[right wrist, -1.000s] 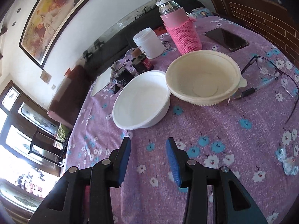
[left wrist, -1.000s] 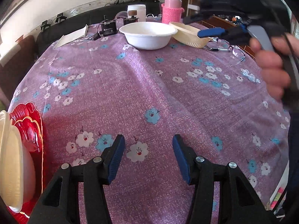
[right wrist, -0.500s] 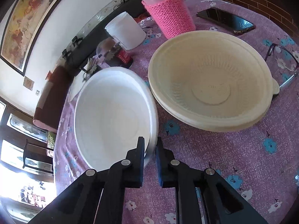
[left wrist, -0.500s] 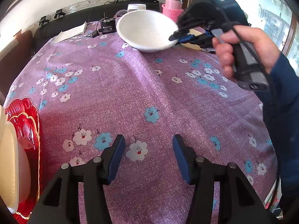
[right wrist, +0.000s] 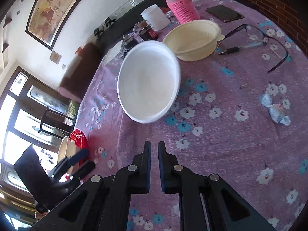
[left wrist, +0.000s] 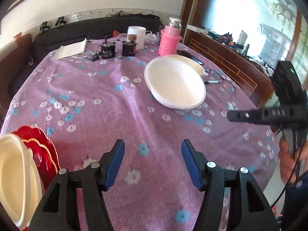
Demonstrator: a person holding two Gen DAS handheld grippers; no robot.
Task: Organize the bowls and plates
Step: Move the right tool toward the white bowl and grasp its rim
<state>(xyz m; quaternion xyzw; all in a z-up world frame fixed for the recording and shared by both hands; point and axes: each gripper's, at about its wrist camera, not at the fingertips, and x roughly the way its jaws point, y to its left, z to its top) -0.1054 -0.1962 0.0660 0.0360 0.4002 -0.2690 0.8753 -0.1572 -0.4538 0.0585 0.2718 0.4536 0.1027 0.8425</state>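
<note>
On the flowered worktop (right wrist: 221, 134), I see my right hand-held gripper (right wrist: 153, 154) nearly closed and empty (left (left wrist: 153, 160) wide); the white bowl (right wrist: 148, 80) sits tilted just ahead.

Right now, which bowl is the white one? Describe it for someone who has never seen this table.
On the purple floral tablecloth, look in front of the pink knitted bottle. Two bowls sit there; the white bowl is nearer, smooth and tilted, unlike the ribbed cream bowl.

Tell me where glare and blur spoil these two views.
Left wrist view: the window at upper right is blown out, and the right gripper and hand at the right edge are smeared. Right wrist view: the windows at lower left glare white, and the white bowl has a slightly soft rim.
</note>
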